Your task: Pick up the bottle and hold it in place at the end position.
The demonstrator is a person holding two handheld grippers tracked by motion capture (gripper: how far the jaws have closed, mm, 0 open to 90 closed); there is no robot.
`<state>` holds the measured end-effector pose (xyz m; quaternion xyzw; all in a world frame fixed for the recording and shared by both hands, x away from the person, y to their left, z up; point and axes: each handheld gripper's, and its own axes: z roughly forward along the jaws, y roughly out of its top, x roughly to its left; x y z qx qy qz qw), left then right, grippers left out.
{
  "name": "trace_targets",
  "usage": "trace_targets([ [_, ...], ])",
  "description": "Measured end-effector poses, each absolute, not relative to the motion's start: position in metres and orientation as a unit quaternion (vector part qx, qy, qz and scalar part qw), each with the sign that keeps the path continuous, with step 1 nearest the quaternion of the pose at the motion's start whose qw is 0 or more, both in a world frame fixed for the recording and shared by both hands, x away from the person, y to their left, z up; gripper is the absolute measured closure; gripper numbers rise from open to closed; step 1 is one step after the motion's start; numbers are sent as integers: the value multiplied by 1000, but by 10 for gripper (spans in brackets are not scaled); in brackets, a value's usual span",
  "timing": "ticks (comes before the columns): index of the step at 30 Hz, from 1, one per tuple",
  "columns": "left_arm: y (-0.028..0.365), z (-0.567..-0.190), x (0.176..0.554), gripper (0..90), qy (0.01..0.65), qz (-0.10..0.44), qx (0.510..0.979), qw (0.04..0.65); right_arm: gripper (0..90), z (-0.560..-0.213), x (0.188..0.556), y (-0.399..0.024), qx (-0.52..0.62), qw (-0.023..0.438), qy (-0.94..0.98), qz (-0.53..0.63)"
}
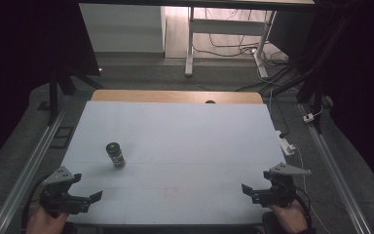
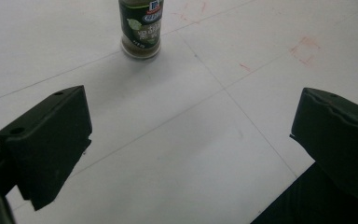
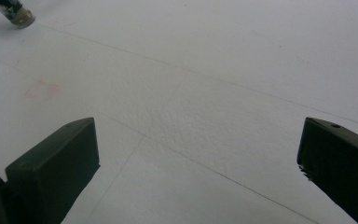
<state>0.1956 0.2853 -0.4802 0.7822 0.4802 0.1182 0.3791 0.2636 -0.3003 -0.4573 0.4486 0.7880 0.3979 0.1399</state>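
Left claw (image 1: 88, 187) wide apart, empty, low over near-left corner of white counter (image 1: 185, 141), spice jar (image 1: 115, 155) upright just beyond it toward left edge, right claw (image 1: 253, 191) wide apart, empty, at near-right corner

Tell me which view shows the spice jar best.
The left gripper view: the spice jar stands close ahead, its label visible, though its cap is cut off. The high view shows it whole but small and dark; the right gripper view catches just its base at the corner.
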Motion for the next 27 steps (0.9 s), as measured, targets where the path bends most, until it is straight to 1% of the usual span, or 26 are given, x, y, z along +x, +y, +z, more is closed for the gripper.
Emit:
trace_targets([
  [11,285,-485,210,0,472,123,780,392,0,-458,264,-300,447,134,790,397],
  [19,284,-491,225,0,481,124,778,385,0,-458,265,-300,447,131,792,395],
  [27,282,-491,242,0,470,130,790,373,0,-458,265,-300,448,132,792,394],
])
